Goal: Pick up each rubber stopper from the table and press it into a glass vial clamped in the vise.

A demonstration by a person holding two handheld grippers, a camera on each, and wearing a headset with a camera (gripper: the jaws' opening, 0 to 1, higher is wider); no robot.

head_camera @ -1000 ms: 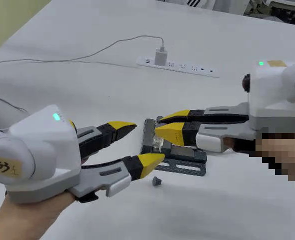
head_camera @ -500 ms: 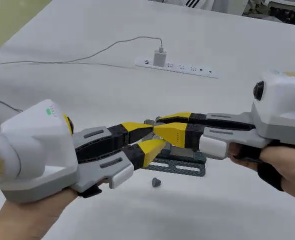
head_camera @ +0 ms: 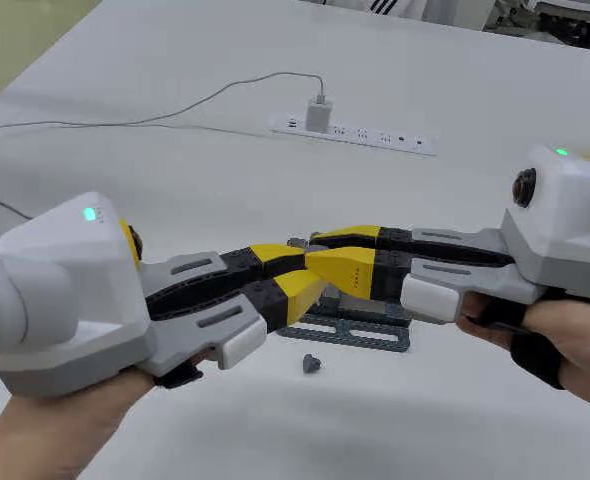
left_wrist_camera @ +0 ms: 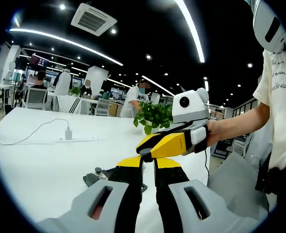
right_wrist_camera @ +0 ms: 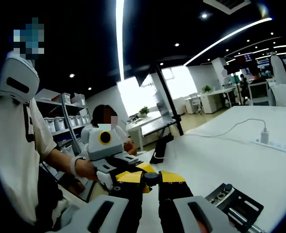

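My two grippers meet tip to tip over the black vise [head_camera: 365,330], whose near-left part and vial are hidden behind them. The right gripper [head_camera: 317,256] comes in from the right, shut on a small dark rubber stopper [right_wrist_camera: 151,178] that sits between its yellow tips. Reaching in from the left, the left gripper [head_camera: 300,272] has its jaws drawn together, tips touching the right gripper's tips. A second grey stopper [head_camera: 312,363] lies on the white table just in front of the vise. In the right gripper view the vise [right_wrist_camera: 232,196] lies low on the right.
A white power strip [head_camera: 355,133] with a plugged charger and a cable lies at the back of the table [head_camera: 175,190]. People and desks stand in the room beyond, along with a potted plant [left_wrist_camera: 155,115].
The left gripper's jaws have gone from wide open to shut while it moved right and up to meet the right gripper's tips. The right gripper shifted slightly lower and nearer.
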